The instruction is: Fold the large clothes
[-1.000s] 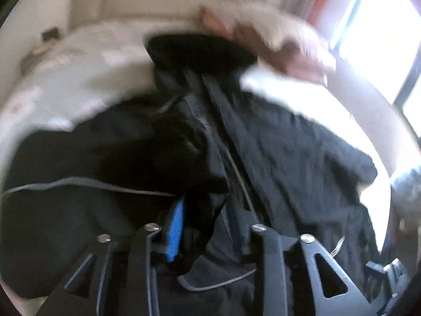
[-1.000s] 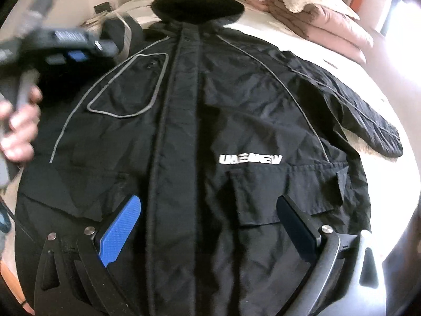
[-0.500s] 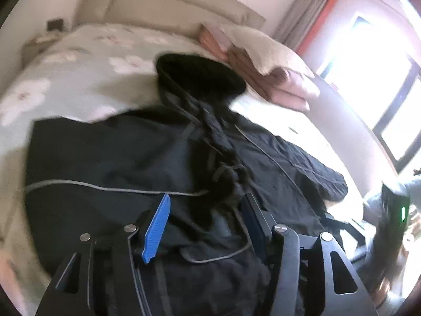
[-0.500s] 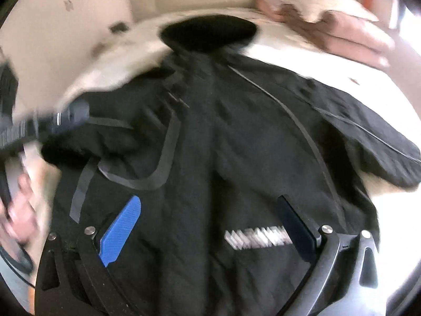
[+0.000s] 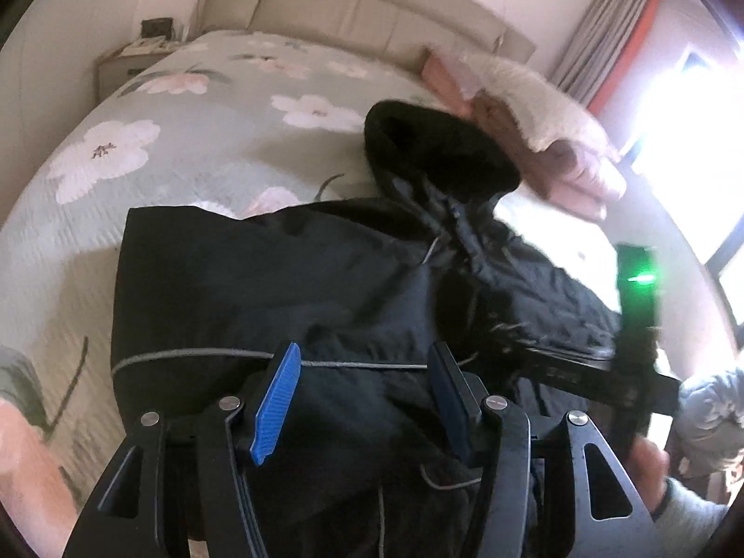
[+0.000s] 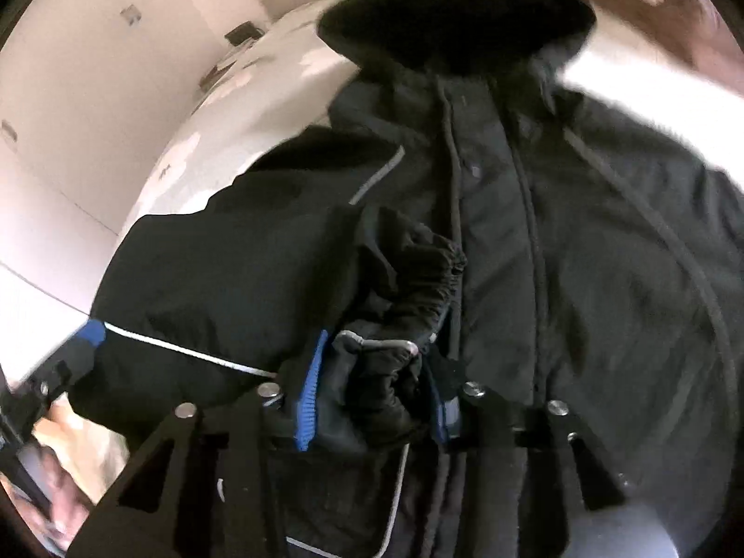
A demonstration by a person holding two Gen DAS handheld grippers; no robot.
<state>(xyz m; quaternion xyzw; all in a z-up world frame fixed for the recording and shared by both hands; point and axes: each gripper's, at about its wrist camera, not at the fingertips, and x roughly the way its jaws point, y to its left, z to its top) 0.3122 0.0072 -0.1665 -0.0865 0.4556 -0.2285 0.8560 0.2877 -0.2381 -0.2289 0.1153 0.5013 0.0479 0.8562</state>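
Two grippers work over one black hooded jacket (image 5: 288,288) spread on a bed with a green floral bedspread (image 5: 176,139). At far left of the left wrist view, a bedside cabinet (image 5: 123,63) stands against the wall beside the padded headboard (image 5: 362,4). The left gripper (image 5: 367,400) hangs over the folded-in side of the jacket, its jaws standing apart with the grey piping line running across between them; the blue pad (image 5: 276,407) does not press on the fabric. The jacket's hood (image 5: 432,149) lies toward the head of the bed, just beside a stack of folded pink and cream bedding (image 5: 548,139). At right, a curtain (image 5: 600,32) hangs by a bright window.

In the right wrist view, the left gripper's blue tip shows blurred at the left edge. The right gripper (image 6: 372,395) has just been closing and is clamped on a bunched sleeve cuff (image 6: 409,288) over the jacket's front placket.
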